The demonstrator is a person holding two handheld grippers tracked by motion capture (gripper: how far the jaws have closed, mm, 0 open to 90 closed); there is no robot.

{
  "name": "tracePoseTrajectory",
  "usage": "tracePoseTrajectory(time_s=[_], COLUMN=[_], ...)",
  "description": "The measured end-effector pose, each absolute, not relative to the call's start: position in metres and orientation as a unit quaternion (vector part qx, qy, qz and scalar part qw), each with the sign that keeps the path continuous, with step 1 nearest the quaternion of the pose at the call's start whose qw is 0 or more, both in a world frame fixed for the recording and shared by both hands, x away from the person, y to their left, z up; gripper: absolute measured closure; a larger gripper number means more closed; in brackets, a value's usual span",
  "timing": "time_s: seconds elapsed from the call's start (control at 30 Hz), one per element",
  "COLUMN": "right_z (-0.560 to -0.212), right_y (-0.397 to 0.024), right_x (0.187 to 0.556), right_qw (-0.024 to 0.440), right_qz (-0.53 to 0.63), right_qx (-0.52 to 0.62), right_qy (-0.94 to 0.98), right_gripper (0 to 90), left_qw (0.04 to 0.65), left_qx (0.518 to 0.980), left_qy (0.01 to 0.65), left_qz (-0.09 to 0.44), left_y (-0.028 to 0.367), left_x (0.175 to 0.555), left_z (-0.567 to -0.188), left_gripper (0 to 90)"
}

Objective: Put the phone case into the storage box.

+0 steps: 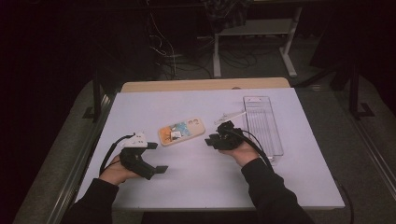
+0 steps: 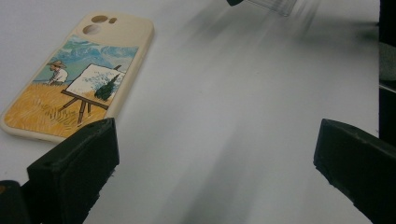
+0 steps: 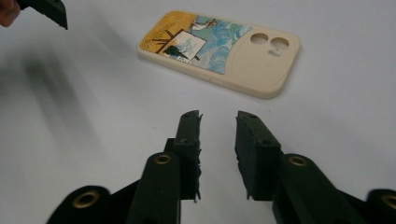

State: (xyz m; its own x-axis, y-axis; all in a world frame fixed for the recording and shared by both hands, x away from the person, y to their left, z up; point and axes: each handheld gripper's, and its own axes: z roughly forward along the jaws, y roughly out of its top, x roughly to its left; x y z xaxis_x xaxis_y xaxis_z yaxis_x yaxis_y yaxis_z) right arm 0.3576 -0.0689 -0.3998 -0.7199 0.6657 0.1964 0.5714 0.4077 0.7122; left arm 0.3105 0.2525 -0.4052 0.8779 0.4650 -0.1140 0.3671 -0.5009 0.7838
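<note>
A cream phone case (image 1: pixel 181 131) printed with a painter, an easel and a yellow field lies face down in the middle of the white sheet. In the high view my left gripper (image 1: pixel 158 157) rests near the front left, its jaws spread wide and empty. The left gripper view has the phone case (image 2: pixel 70 79) just beyond the left jaw of that gripper (image 2: pixel 215 144). My right gripper (image 1: pixel 211 140) sits right of the case and points toward it. Seen from the right gripper (image 3: pixel 218 122), the jaws stand a narrow gap apart with nothing between them, short of the case (image 3: pixel 219 51).
A long clear plastic tray (image 1: pixel 263 123) lies at the right side of the white sheet (image 1: pixel 201 177), with a small white part (image 1: pixel 229 115) beside its left wall. Beyond the table's wooden far edge (image 1: pixel 205 85) are desk legs and cables on a dark floor.
</note>
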Motion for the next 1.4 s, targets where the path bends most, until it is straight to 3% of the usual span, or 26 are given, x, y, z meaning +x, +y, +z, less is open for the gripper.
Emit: tracePoseTrajectory(time_s=[0.17, 0.5, 1.4], right_z=[-0.407, -0.421, -0.448], right_y=[-0.057, -0.042, -0.026], right_x=[0.365, 0.384, 0.423], right_qw=[0.061, 0.071, 0.092], right_qz=[0.390, 0.380, 0.378], right_qx=[0.384, 0.388, 0.402], right_qy=[0.835, 0.837, 0.829], right_gripper=[80.1, 88.0, 88.3], left_qw=[0.439, 0.434, 0.443], left_qx=[0.863, 0.867, 0.861], left_qy=[0.244, 0.240, 0.244], left_qz=[0.053, 0.054, 0.050], left_y=[0.252, 0.253, 0.252], left_x=[0.310, 0.310, 0.310], left_z=[-0.405, -0.405, -0.407], left_gripper=[0.0, 0.0, 0.0])
